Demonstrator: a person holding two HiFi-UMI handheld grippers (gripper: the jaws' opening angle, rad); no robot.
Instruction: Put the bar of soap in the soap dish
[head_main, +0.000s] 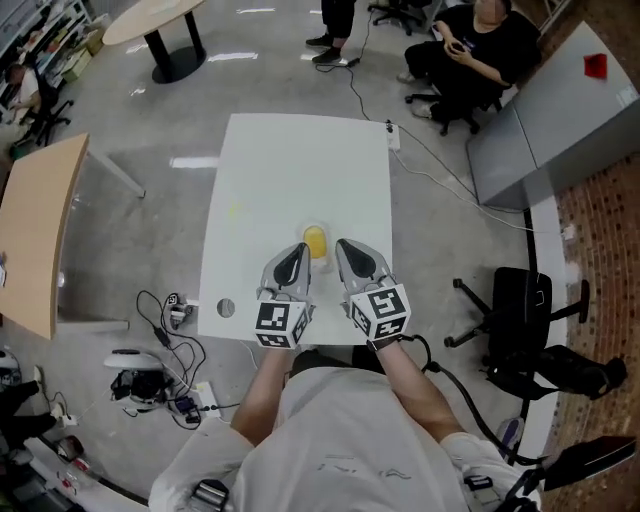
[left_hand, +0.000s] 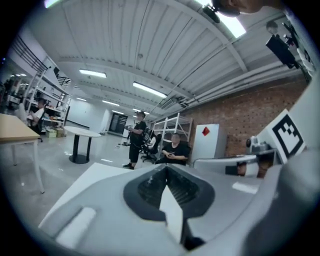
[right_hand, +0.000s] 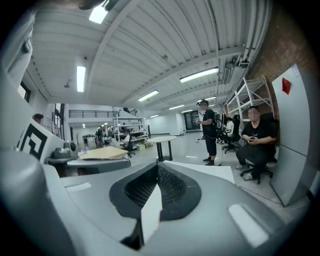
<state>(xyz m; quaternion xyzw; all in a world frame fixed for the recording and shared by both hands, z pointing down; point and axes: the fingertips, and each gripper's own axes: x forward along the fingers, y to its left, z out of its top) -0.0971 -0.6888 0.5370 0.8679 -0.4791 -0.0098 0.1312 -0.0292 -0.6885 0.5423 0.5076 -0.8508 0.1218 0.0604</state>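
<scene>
Soap bar (head_main: 315, 241) in soap dish (head_main: 323, 226), on table (head_main: 290, 170).

Table (head_main: 290, 160) was smooth matt white, floor (head_main: 150, 120) shiny grey, left desk (head_main: 35, 230) wood-look. Left gripper (head_main: 298, 250) and right gripper (head_main: 343, 247) had matt grey plastic shells and rough dark pads (right_hand: 172, 186).

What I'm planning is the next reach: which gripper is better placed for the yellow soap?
Left, narrowly. In the head view the left gripper ends right beside the soap; the right gripper sits slightly further off. Both are shut, so either must open.
</scene>
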